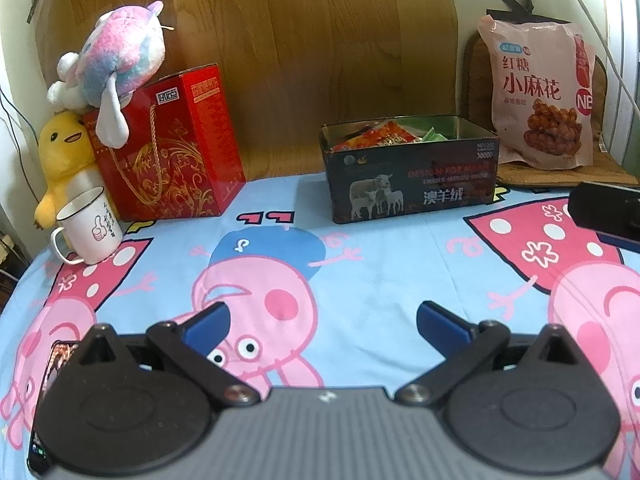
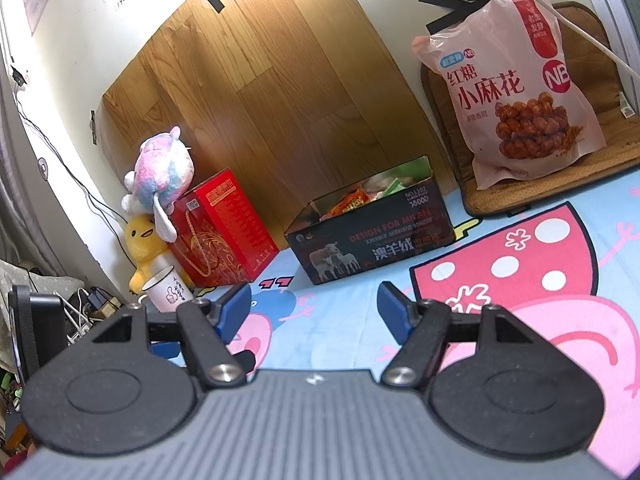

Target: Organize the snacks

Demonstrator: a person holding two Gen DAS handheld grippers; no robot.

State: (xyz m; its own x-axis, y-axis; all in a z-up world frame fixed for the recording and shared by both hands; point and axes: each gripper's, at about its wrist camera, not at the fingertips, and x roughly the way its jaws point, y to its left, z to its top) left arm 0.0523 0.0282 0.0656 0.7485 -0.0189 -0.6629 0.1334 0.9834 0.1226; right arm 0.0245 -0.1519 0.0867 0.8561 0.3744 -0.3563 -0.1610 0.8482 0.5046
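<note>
Both grippers hang with jaws wide and empty over the pig-print blue cloth point(image 1: 380, 280).

The dark rectangular tin box point(image 1: 412, 176), packets inside, sits at the cloth's far edge, long side facing the left gripper point(image 1: 322, 320). The pink twisted-dough snack bag point(image 2: 516, 96) stands upright beyond it, leaning on a woven cushion. The right gripper point(image 2: 314, 306) tilts gently downward.
</note>
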